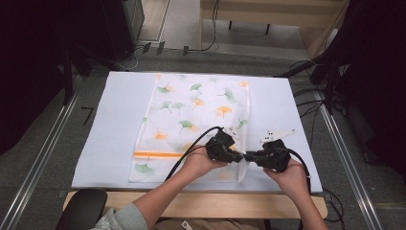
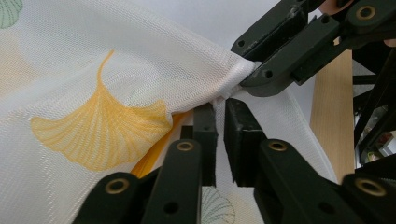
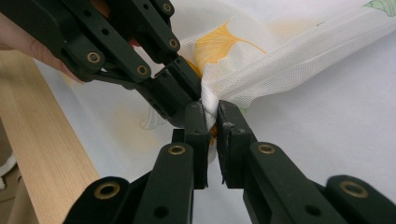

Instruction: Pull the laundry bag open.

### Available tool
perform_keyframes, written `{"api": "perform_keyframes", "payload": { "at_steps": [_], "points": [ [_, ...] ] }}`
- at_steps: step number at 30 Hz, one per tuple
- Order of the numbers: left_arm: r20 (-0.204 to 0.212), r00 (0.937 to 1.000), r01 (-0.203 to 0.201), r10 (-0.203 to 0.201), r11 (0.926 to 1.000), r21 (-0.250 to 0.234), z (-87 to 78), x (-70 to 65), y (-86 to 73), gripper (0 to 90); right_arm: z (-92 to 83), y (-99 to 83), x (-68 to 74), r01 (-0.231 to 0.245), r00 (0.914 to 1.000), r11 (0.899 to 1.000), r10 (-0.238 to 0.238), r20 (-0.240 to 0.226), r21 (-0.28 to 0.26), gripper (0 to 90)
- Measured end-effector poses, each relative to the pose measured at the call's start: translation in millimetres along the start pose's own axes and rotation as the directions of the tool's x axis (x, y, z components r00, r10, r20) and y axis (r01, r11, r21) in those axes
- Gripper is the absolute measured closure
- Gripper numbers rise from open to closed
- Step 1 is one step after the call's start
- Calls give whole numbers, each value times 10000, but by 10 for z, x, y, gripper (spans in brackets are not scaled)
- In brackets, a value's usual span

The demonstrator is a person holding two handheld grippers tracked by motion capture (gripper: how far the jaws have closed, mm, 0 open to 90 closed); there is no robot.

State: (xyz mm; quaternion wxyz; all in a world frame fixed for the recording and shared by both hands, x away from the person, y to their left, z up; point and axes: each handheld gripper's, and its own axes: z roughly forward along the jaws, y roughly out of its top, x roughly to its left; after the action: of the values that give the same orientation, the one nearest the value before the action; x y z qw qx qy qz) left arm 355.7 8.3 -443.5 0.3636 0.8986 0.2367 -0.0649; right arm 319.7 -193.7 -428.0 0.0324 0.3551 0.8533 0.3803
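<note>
A white padded table (image 1: 110, 143) carries a white mesh laundry bag printed with green and orange ginkgo leaves (image 1: 191, 115), lying flat near the front edge. At its near right corner, the left gripper (image 1: 239, 157) and right gripper (image 1: 250, 156) meet tip to tip, each clamped on the bunched mesh.

white mat (image 1: 115, 124) on wooden table (image 1: 215, 203); black chair (image 1: 81, 208).
</note>
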Motion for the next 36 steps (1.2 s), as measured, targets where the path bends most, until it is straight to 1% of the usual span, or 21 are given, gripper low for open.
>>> {"api": "perform_keyframes", "payload": {
  "at_steps": [2, 3, 5, 12, 13, 17, 24, 25, 26, 29, 32, 34, 36],
  "points": [
    [-79, 10000, 9, -9, 10000, -12, 3, -8, 0, 856, -1, 1, -1, 19, 10000, 10000, -19, -8, -26, 853],
    [-46, 10000, 25, -26, 10000, -37, 3, -8, -2, 881, -4, 0, -2, -4, 10000, 10000, 4, -38, -53, 853],
    [-24, 10000, 25, -25, 10000, -7, -1, -4, 0, 897, -9, 0, -4, -33, 10000, 9999, 33, -68, -96, 853],
    [143, 9998, 149, -150, 9999, 51, -12, 16, -3, 900, -10, -4, -7, -44, 9999, 10000, 43, -140, -66, 852],
    [104, 9996, 259, -259, 9997, -1, -12, 19, -5, 900, -11, -4, -8, -71, 9999, 10000, 70, -134, -63, 852],
    [140, 9992, 387, -386, 9992, -101, -20, 29, -7, 900, -17, -3, -8, -50, 10000, 9999, 50, -14, -121, 852],
    [173, 9986, 500, -501, 9987, 42, -24, 39, -12, 900, -17, 4, 13, -6, 10000, 9998, 6, 20, -174, 851],
    [164, 9978, 639, -641, 9979, 88, -24, 41, -10, 900, -20, 6, 18, 24, 10000, 9999, -23, 12, -163, 851],
    [135, 9979, 625, -627, 9980, 137, -27, 52, -10, 900, -20, 7, 19, 5, 10000, 9998, -5, 22, -183, 851],
    [282, 9963, 815, -817, 9966, 72, -36, 76, -12, 900, -30, 6, 16, -86, 10000, 9997, 85, -28, -230, 851],
    [304, 9963, 808, -810, 9967, 67, -36, 77, -14, 900, -31, 7, 18, -68, 10000, 9997, 67, -19, -240, 851],
    [269, 9965, 788, -794, 9966, 228, -40, 90, -17, 900, -28, 7, 18, 0, 10000, 9997, -1, -7, -240, 851],
    [301, 9958, 859, -864, 9962, 161, -41, 97, -28, 900, -30, 7, 19, -26, 10000, 9998, 26, -12, -219, 851]
  ]
}}
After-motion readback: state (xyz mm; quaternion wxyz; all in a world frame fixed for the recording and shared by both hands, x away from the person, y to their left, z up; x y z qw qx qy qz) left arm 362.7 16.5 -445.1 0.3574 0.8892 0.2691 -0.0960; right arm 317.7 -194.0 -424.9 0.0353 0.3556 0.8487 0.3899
